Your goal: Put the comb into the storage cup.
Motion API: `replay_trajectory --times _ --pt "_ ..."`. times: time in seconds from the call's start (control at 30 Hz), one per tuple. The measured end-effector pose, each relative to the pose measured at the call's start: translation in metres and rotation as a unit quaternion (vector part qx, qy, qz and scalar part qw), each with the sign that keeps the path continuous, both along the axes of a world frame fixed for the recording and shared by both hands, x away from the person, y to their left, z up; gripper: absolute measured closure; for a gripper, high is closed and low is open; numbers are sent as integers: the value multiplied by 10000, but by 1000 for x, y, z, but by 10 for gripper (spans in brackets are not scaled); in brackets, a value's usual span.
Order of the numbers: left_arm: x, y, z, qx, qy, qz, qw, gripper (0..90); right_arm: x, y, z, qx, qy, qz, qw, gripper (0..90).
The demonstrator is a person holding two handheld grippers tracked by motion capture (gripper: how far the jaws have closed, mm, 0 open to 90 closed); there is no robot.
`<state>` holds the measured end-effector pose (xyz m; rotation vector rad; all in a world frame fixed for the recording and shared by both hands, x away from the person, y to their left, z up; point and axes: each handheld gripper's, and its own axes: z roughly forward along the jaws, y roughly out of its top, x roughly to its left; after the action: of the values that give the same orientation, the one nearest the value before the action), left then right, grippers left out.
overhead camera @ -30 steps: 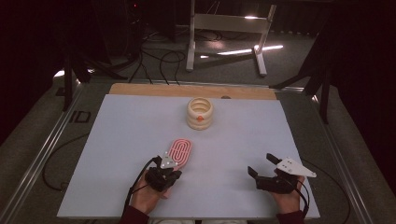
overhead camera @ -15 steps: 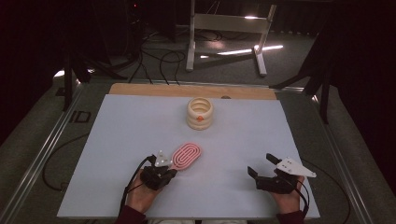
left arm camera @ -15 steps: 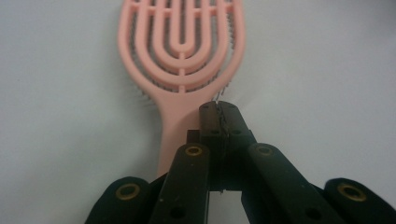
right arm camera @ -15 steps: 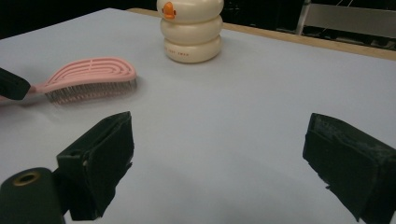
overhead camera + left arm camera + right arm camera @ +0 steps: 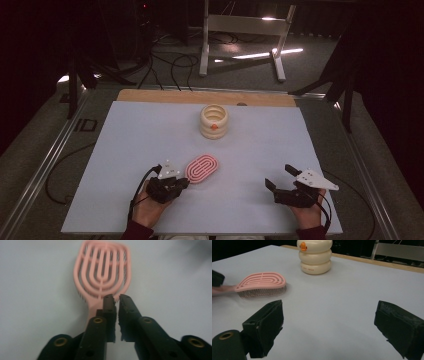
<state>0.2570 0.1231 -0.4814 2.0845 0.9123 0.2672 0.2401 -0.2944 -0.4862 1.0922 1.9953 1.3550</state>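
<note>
Hovering over the pink brush's (image 5: 102,277) handle, the left gripper (image 5: 117,298) has just been easing its fingers apart, a narrow slit between them, nothing gripped. The brush lies on the bench (image 5: 125,150), bristles down. The right gripper (image 5: 281,176) rests wide open, well apart.
</note>
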Motion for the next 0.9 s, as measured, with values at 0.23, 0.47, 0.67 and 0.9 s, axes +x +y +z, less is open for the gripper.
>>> replay_trajectory --times 0.23,0.47,0.67,0.9 --pt "-8 37 25 -529 -548 272 9967 646 0 0 1 35 -22 41 10000 85" --pt "-22 84 43 -806 -1034 770 9884 397 0 2 4 88 -119 136 9998 85" --pt "-38 114 51 -775 -1543 1318 9761 106 2 4 17 179 -315 328 9988 84" --pt "-44 131 47 -651 -1797 1532 9695 0 3 3 20 585 -305 475 9967 73"
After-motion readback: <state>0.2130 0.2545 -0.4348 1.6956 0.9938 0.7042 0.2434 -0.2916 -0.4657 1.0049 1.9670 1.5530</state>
